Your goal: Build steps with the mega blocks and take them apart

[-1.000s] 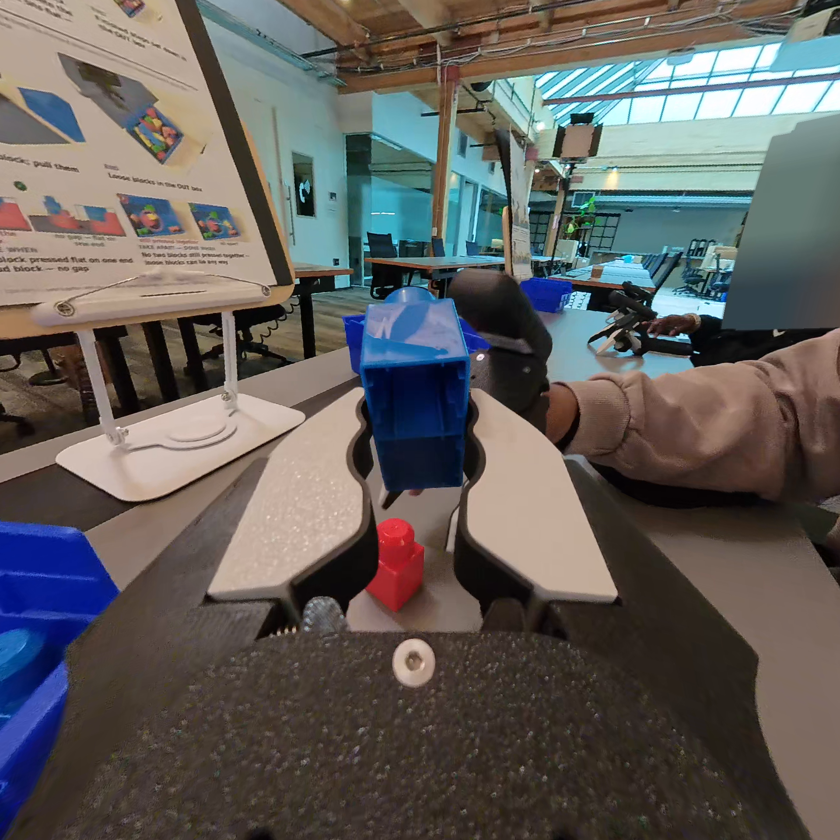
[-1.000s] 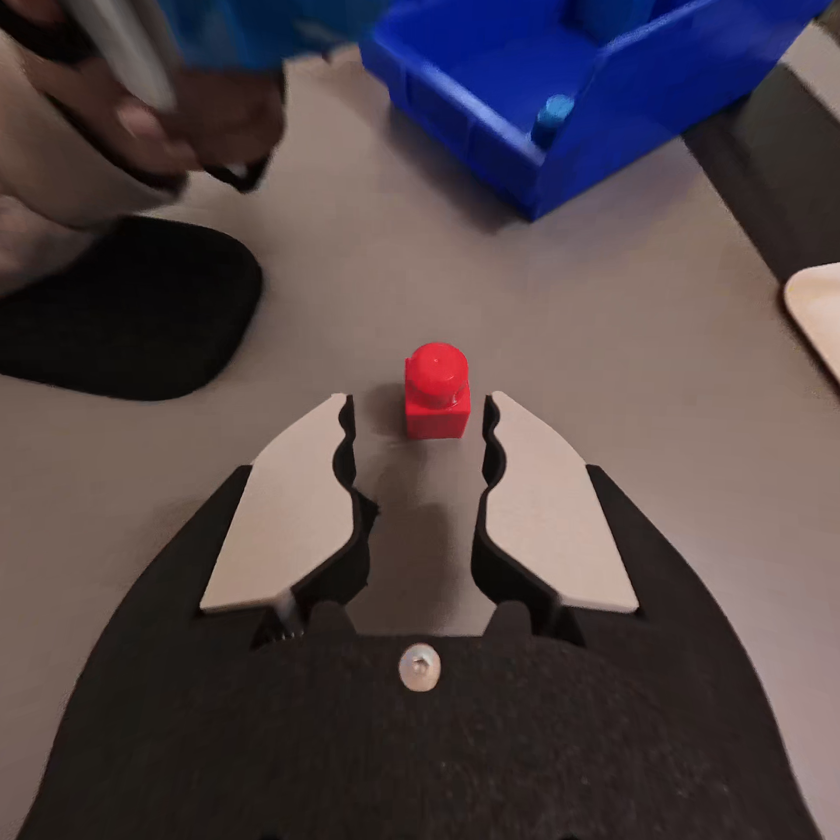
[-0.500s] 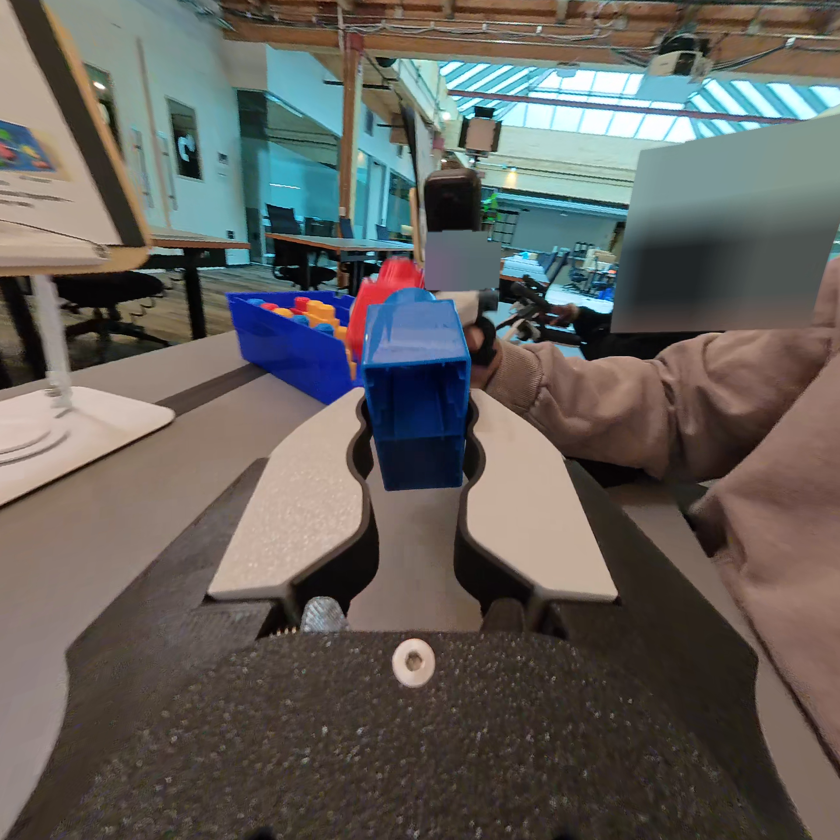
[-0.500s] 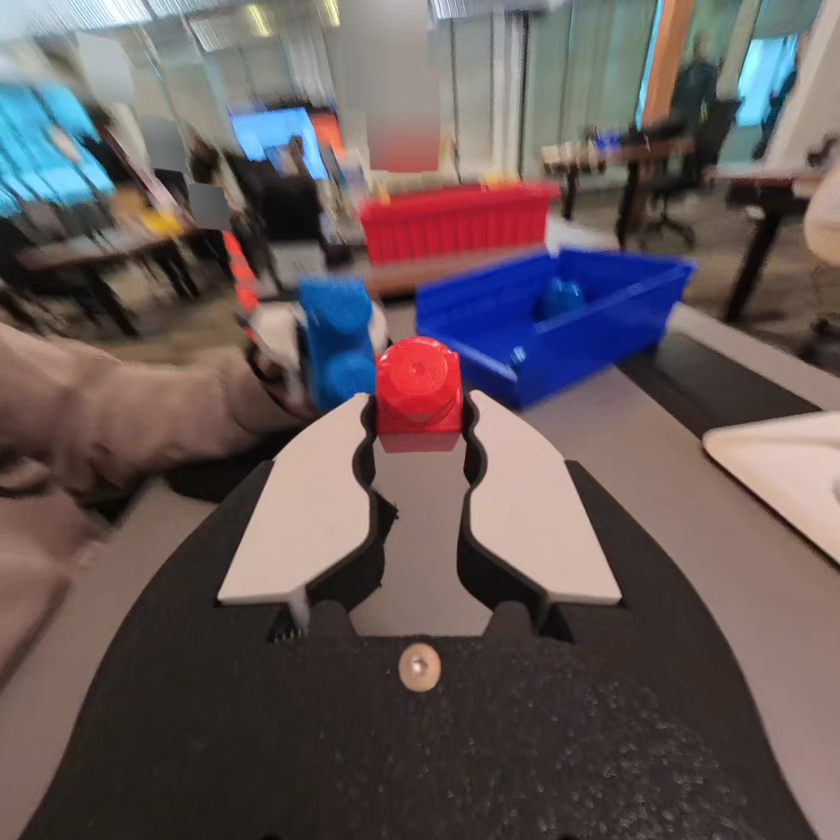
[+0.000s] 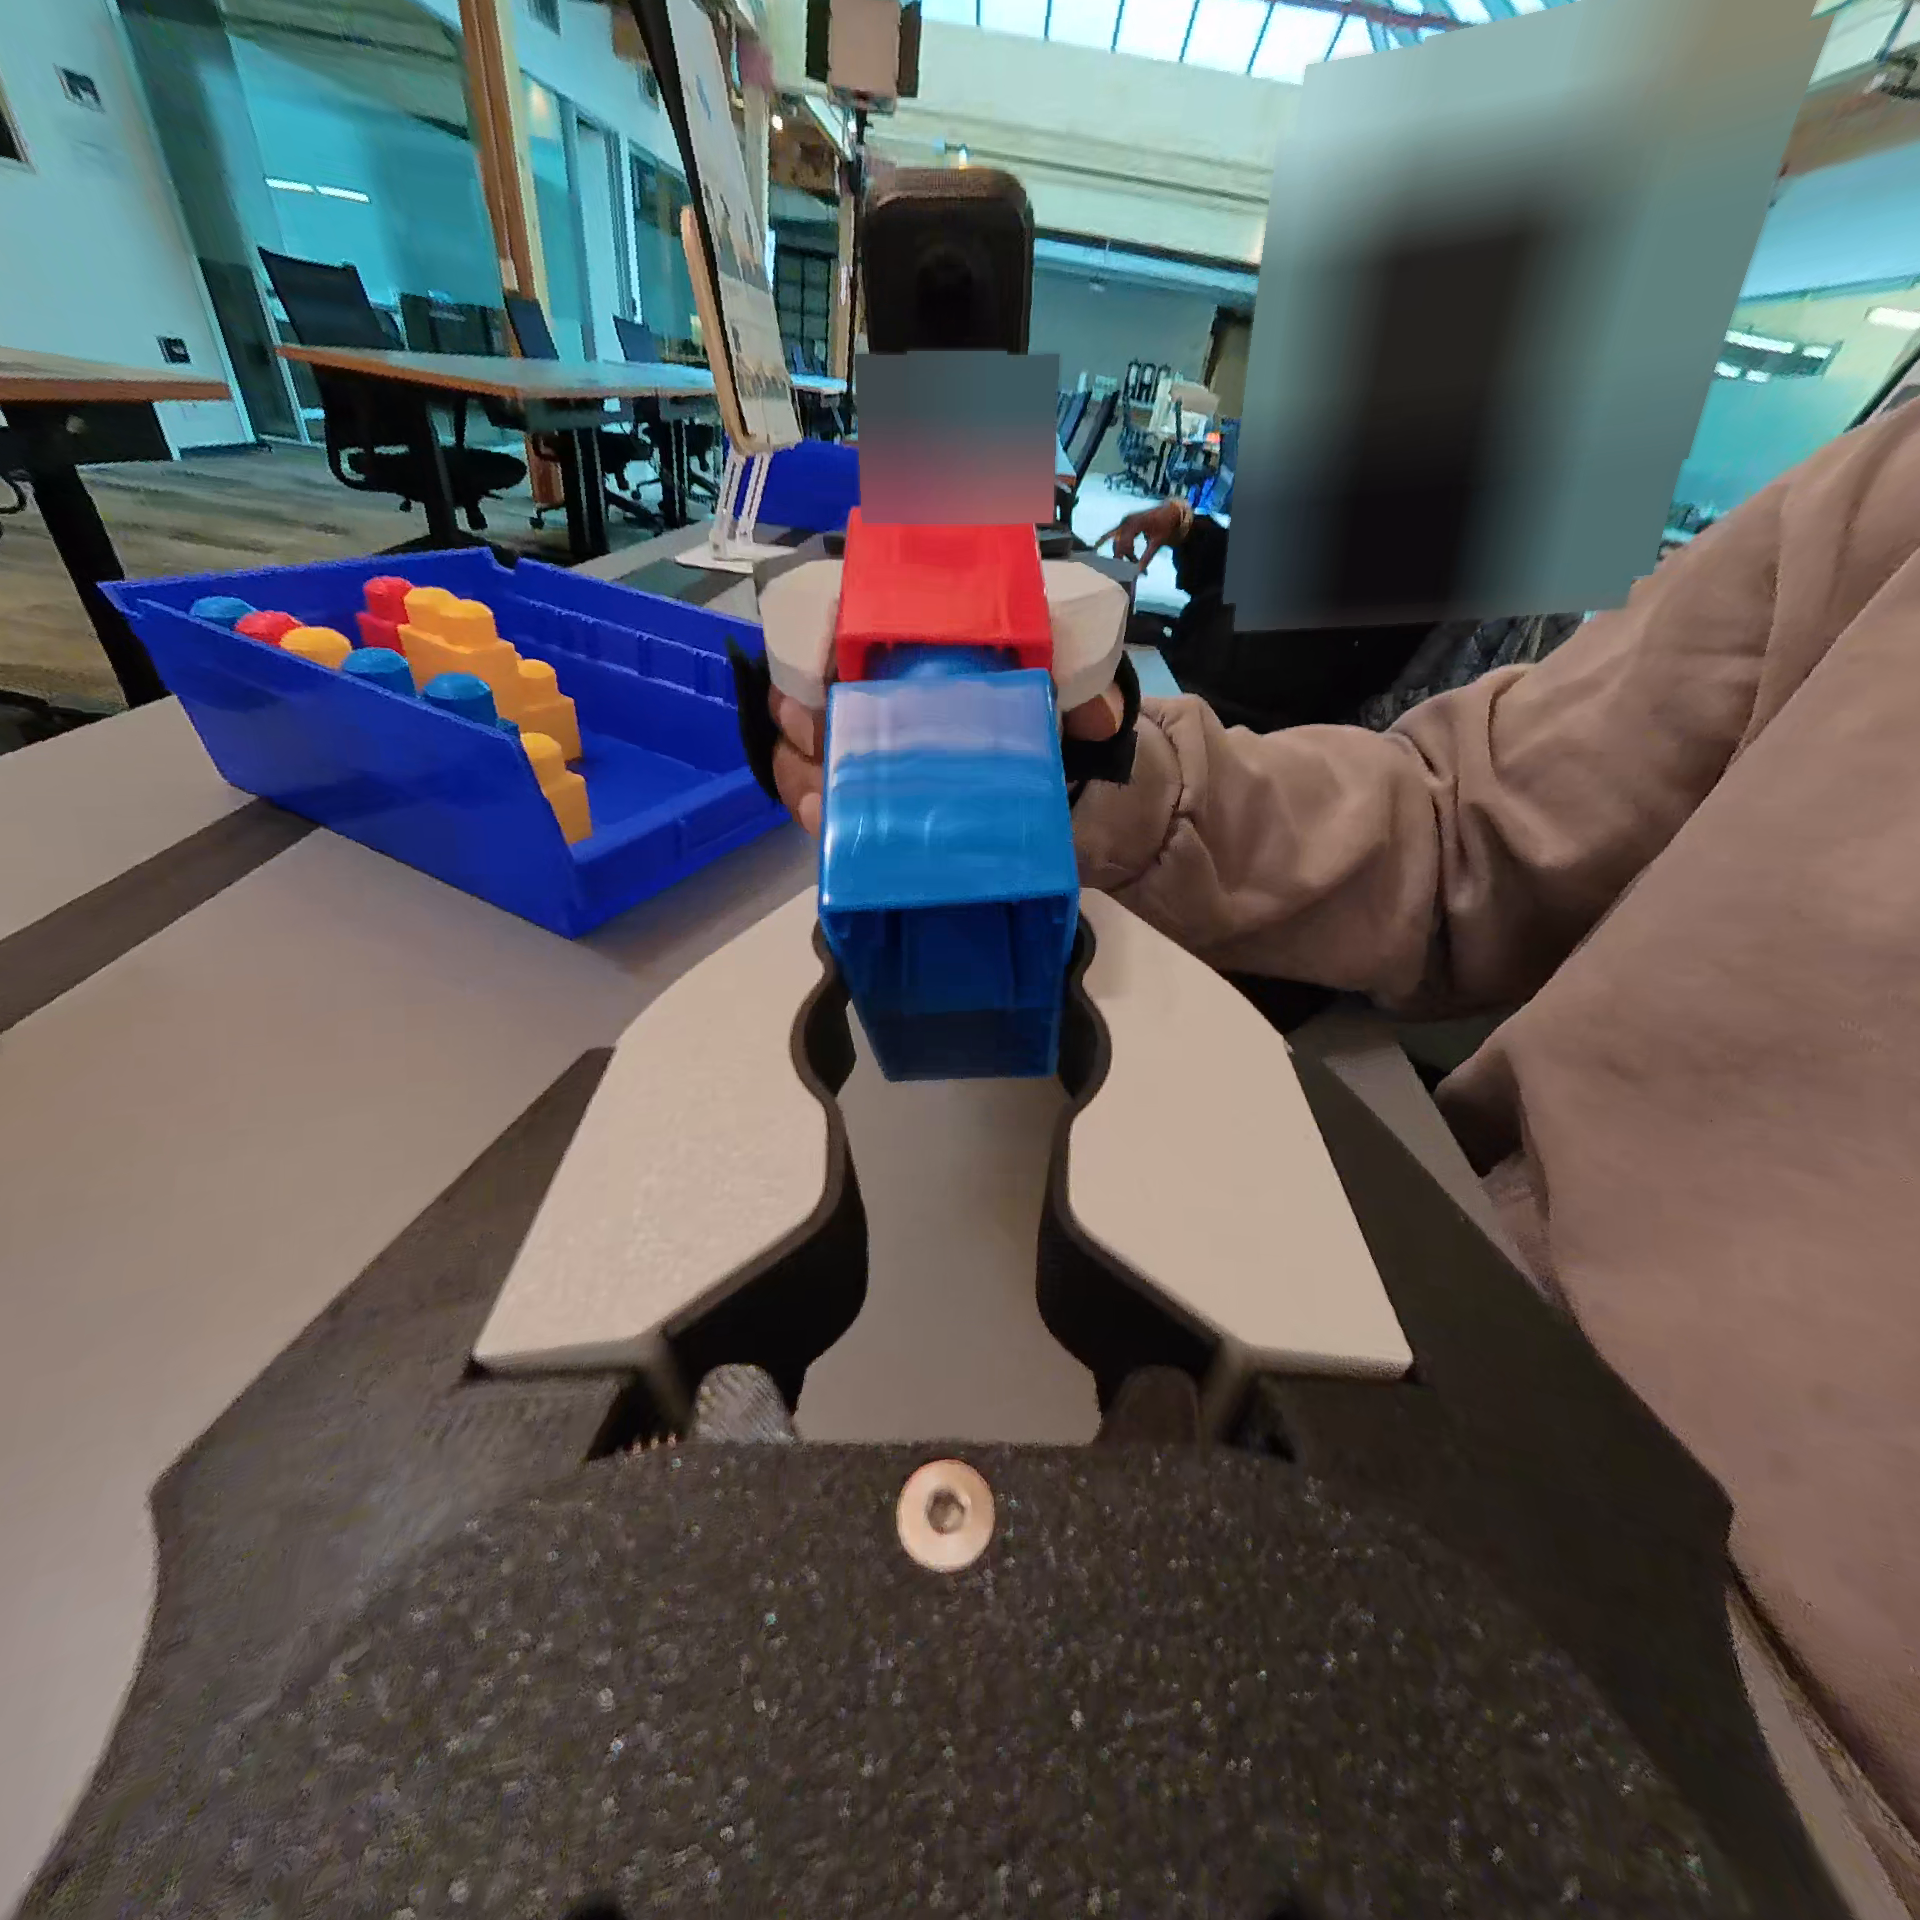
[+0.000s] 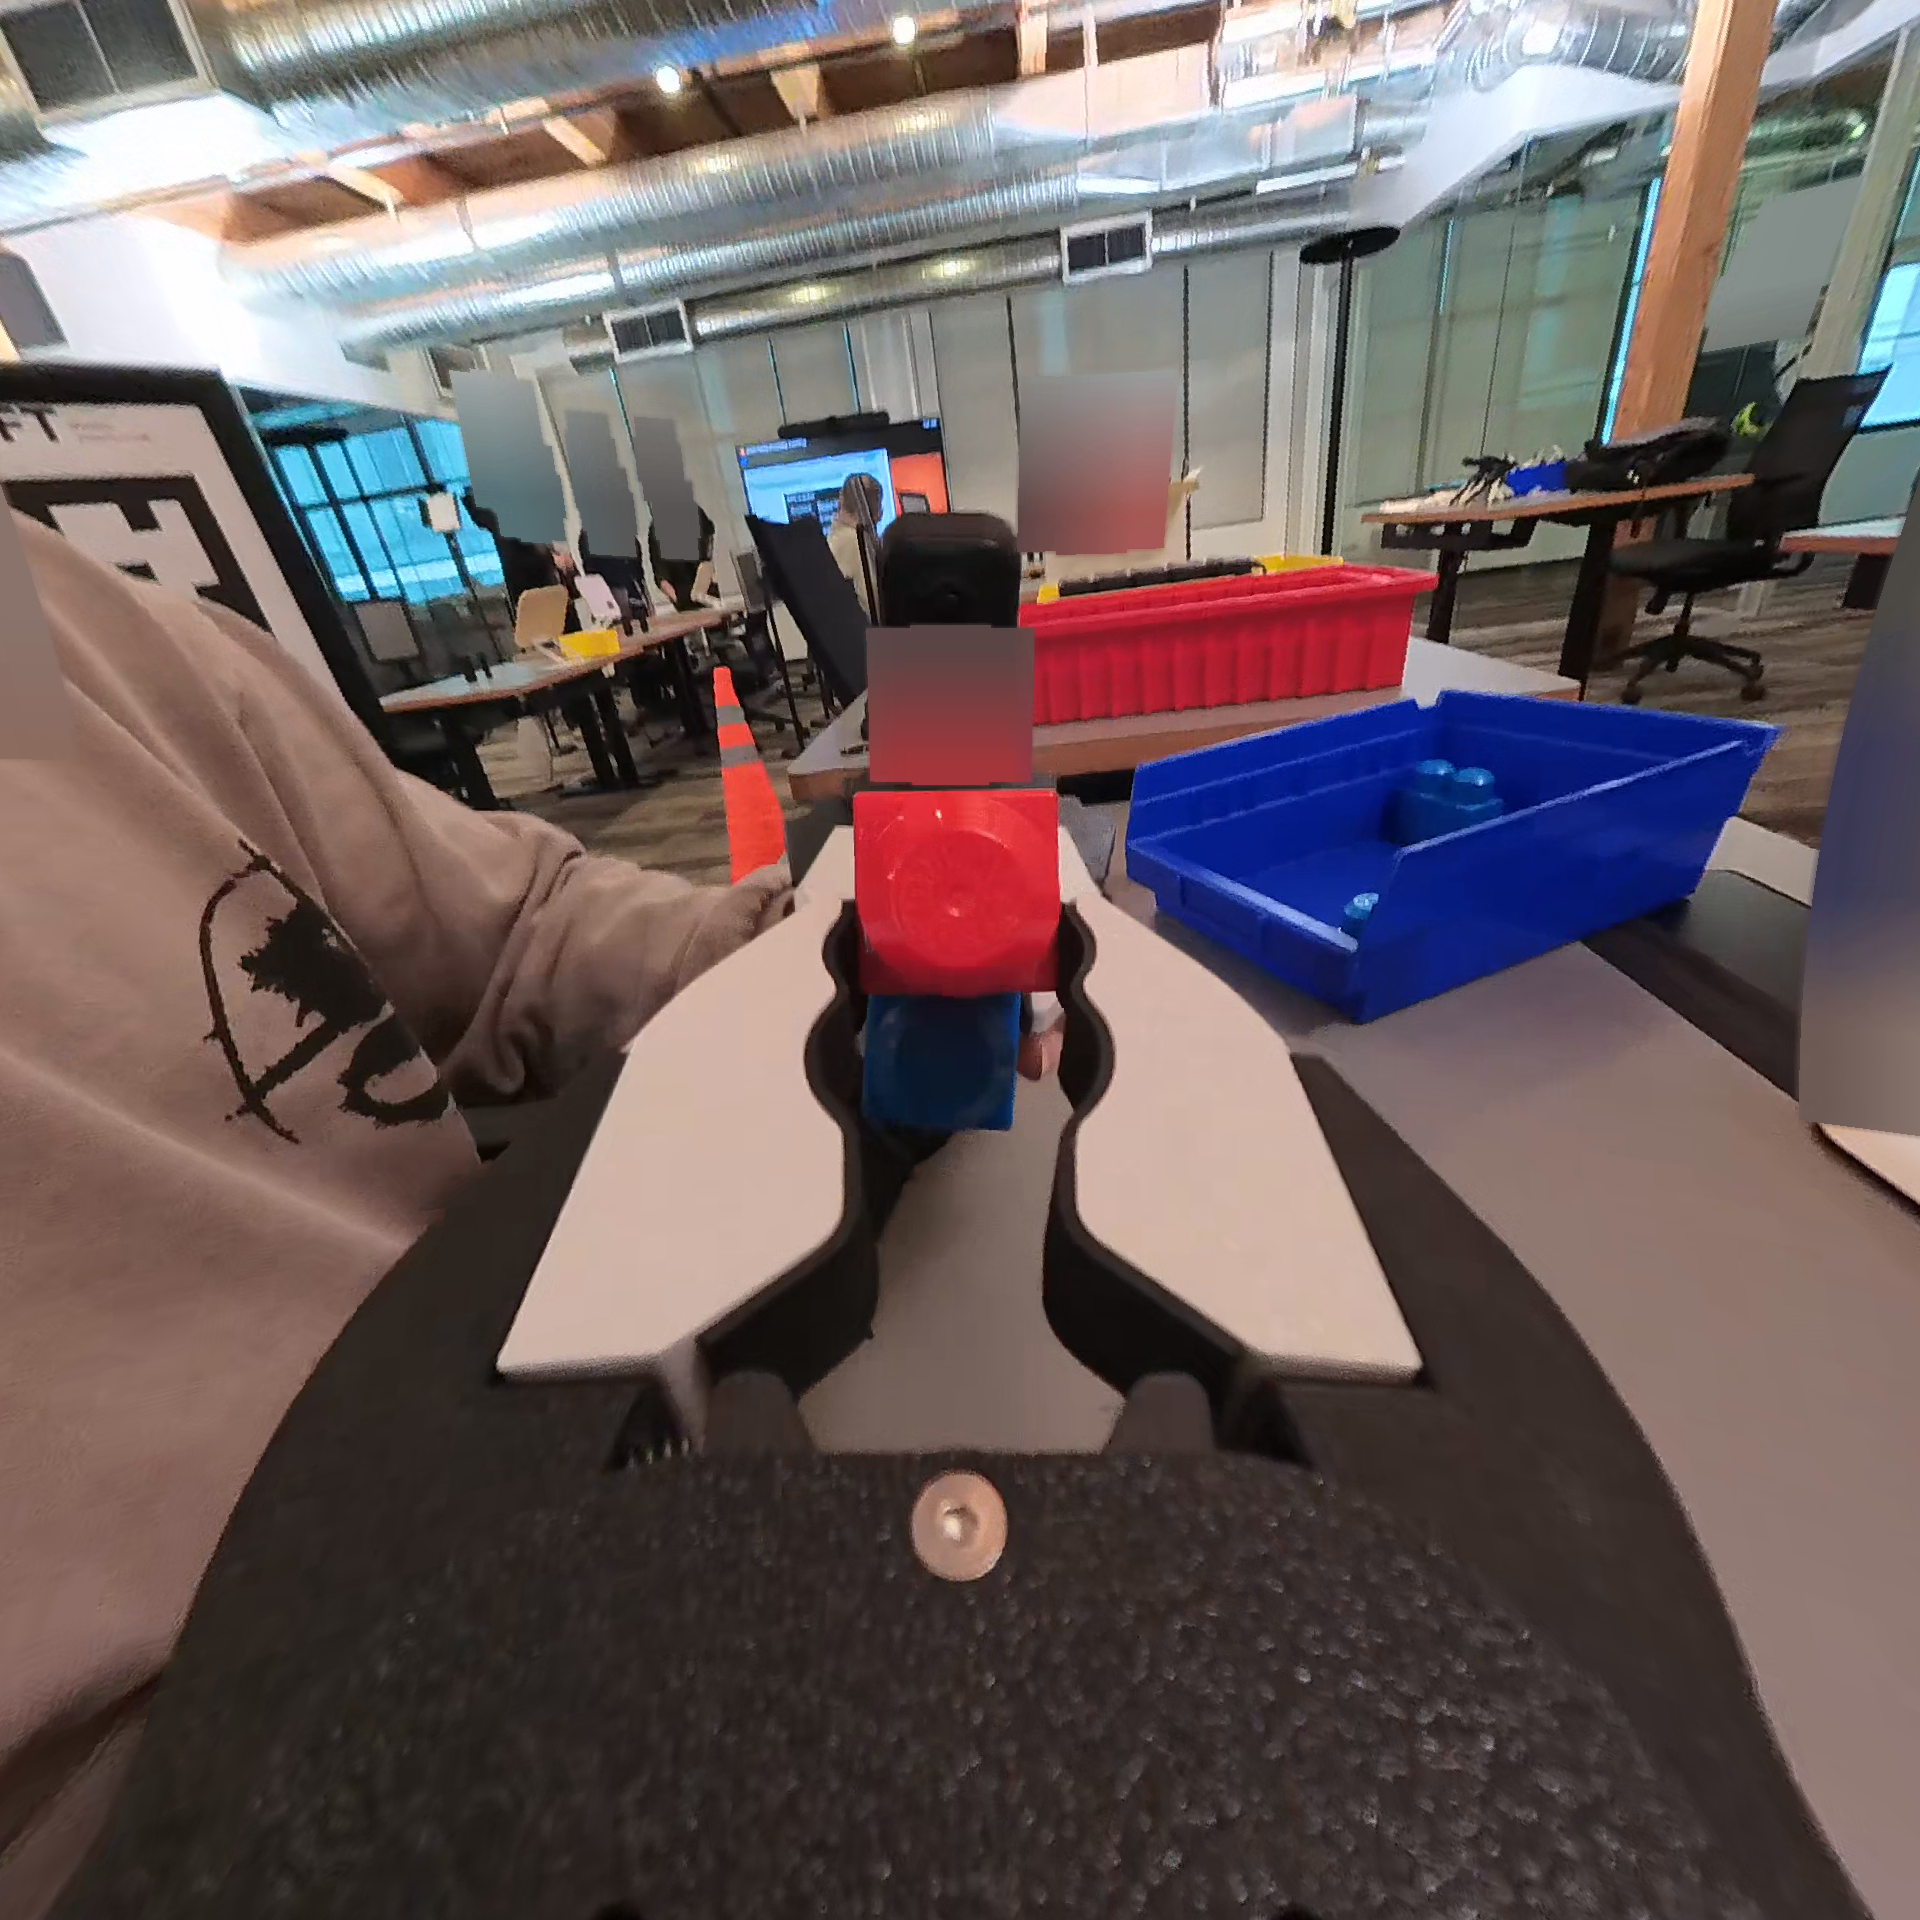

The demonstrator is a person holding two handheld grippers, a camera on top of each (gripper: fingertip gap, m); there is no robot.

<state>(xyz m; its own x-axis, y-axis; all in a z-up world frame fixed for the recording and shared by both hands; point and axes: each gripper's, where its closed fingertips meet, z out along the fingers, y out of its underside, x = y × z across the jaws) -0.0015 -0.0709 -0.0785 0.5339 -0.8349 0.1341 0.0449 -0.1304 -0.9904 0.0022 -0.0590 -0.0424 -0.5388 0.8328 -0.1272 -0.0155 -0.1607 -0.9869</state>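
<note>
My left gripper [image 5: 948, 997] is shut on a blue block [image 5: 945, 862] and holds it above the table. My right gripper [image 6: 958, 935] is shut on a small red block [image 6: 954, 902]. The two grippers face each other. In the left wrist view the red block [image 5: 940, 597] sits on the far end of the blue block, over its stud. In the right wrist view the blue block [image 6: 940, 1060] shows just below and behind the red one. How tightly the two blocks are joined I cannot tell.
A blue bin [image 5: 416, 769] with several blue, red and orange blocks stands on the grey table at the left. Another blue bin [image 6: 1455, 842] holds a blue block and a small piece. A red bin [image 6: 1226, 644] stands farther back. A person's sleeve [image 5: 1455, 831] is at the right. About 4 cm separates my left fingertips from my right.
My right gripper closed on the red block on the table, lifted it and brought it against the end of the blue block. My left gripper turned right, still holding the blue block.
</note>
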